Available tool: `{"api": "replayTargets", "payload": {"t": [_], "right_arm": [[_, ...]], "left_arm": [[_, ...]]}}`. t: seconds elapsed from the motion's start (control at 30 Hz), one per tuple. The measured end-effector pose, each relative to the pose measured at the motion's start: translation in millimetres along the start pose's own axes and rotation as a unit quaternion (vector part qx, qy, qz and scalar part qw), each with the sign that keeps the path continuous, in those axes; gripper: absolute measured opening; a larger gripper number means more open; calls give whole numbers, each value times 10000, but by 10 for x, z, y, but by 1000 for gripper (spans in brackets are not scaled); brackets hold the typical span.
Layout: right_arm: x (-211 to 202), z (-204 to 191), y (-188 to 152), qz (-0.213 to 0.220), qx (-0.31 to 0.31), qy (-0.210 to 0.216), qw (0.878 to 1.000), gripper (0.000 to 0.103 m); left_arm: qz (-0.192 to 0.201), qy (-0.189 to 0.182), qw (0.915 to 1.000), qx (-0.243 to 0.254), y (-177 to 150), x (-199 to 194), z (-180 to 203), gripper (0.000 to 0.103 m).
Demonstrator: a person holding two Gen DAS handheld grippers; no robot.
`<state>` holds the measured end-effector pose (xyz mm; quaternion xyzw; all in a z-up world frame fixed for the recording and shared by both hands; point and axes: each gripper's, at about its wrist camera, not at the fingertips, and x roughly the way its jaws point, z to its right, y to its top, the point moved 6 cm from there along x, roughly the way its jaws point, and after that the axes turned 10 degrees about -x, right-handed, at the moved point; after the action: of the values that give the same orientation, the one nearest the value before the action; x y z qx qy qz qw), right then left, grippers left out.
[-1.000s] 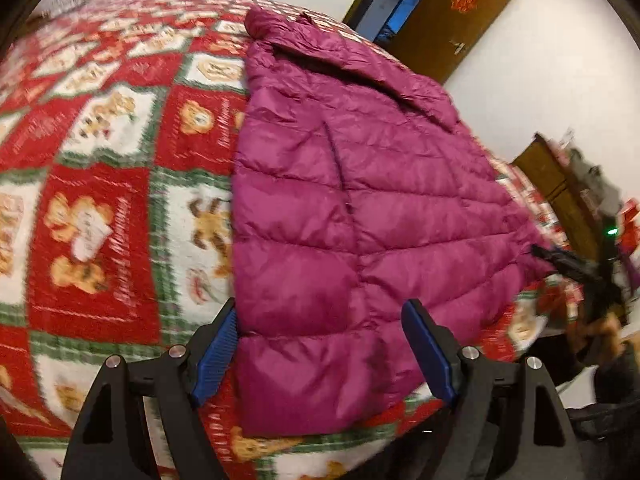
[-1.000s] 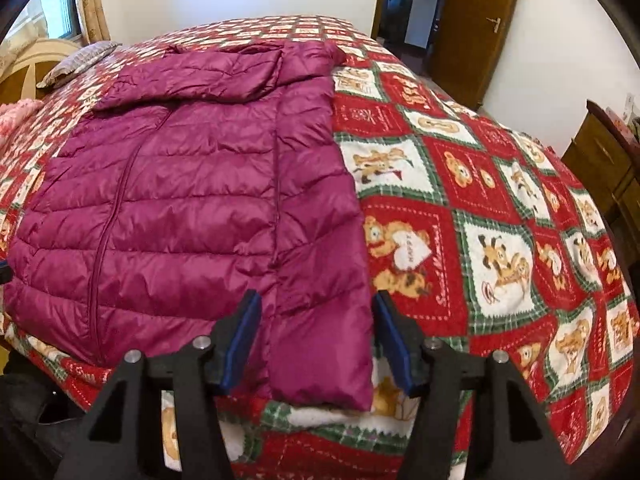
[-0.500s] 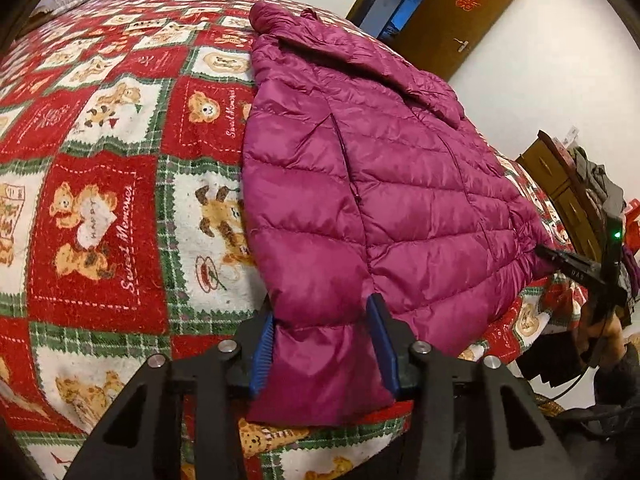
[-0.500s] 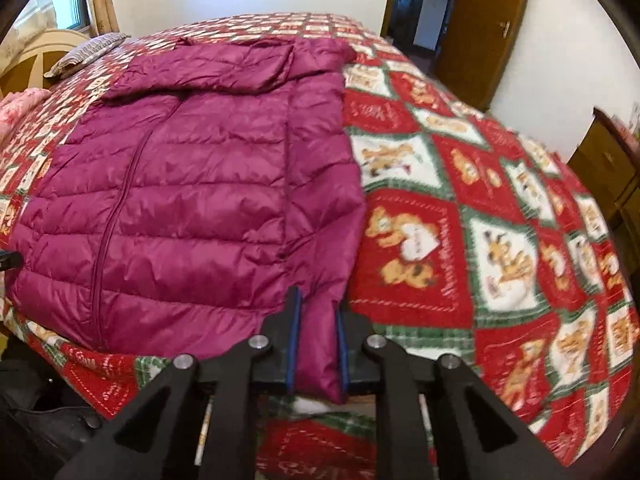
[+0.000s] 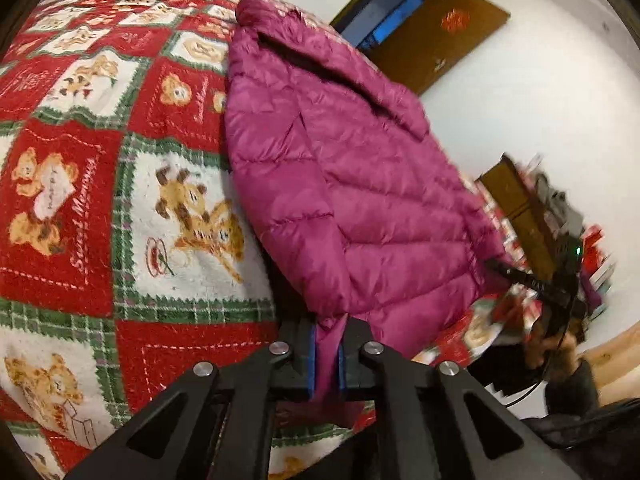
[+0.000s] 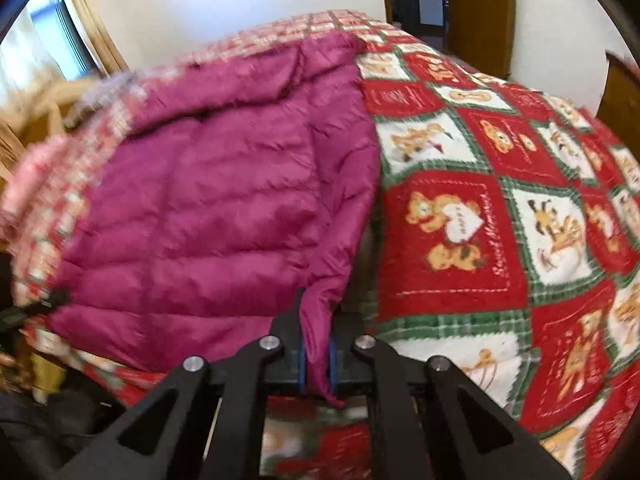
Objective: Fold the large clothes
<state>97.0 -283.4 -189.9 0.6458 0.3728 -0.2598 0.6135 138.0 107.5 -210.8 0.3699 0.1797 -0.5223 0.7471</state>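
Observation:
A magenta quilted puffer jacket (image 5: 344, 184) lies spread on a bed, hood at the far end. My left gripper (image 5: 327, 354) is shut on the jacket's near hem corner, fabric pinched between its blue pads. In the right wrist view the same jacket (image 6: 208, 216) fills the left half, and my right gripper (image 6: 316, 358) is shut on the other hem corner, a fold of fabric bunched between its pads. That corner stands raised off the blanket. The right gripper's black fingers (image 5: 520, 278) show at the far right of the left wrist view.
A red, white and green teddy-bear blanket (image 5: 100, 208) covers the bed (image 6: 500, 208). Brown wooden doors (image 5: 432, 36) (image 6: 480, 8) stand beyond the bed. A wooden dresser (image 5: 516, 196) sits at the right, a window (image 6: 44, 36) at the far left.
Both grippers closed from wide open onto the jacket's near hem corners. Both views tilted, and the pinched corners now stand lifted slightly off the blanket.

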Motion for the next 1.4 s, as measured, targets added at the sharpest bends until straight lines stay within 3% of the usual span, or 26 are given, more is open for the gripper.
{"api": "replayTargets", "payload": {"t": [0.13,0.33,0.4,0.53,0.63,0.73,0.83,1.03,1.17,1.27,1.4], "right_arm": [[-238,-78,96,387,165,432,9982,10],[-600,-257,205,902,273,1206,9882,9],[-733,-328,190,968,295,1416,9847,9],[-1160,-337,160,1330,527,1939,9705,9],[-1504,-319,265,1793,620,2078,9596,9],[-1628,-280,569,2102,622,2006,9548,9],[-1594,-205,994,2331,591,1863,9526,9],[-966,61,2041,2439,784,1171,9595,9],[-186,236,2538,2096,986,736,9700,9],[309,324,2660,1855,1094,449,9755,9],[904,419,2686,1548,1187,-5,9808,9]], "left_arm": [[398,-428,9982,147,85,-272,178,5],[914,-1187,9872,554,144,-779,519,5],[999,-1467,9814,728,119,-941,644,5],[1394,-2302,9580,996,175,-1448,957,5],[1663,-2407,9498,1111,341,-1702,1073,5],[1937,-1895,9568,1051,721,-1767,1120,5],[2137,-1247,9666,670,1238,-1629,1039,5],[2137,-273,9758,-381,2302,-932,563,5],[1975,510,9763,-720,2743,-365,241,5],[1827,1174,9724,-850,2973,87,11,5],[1676,1781,9655,-897,3072,443,-203,5]]}}
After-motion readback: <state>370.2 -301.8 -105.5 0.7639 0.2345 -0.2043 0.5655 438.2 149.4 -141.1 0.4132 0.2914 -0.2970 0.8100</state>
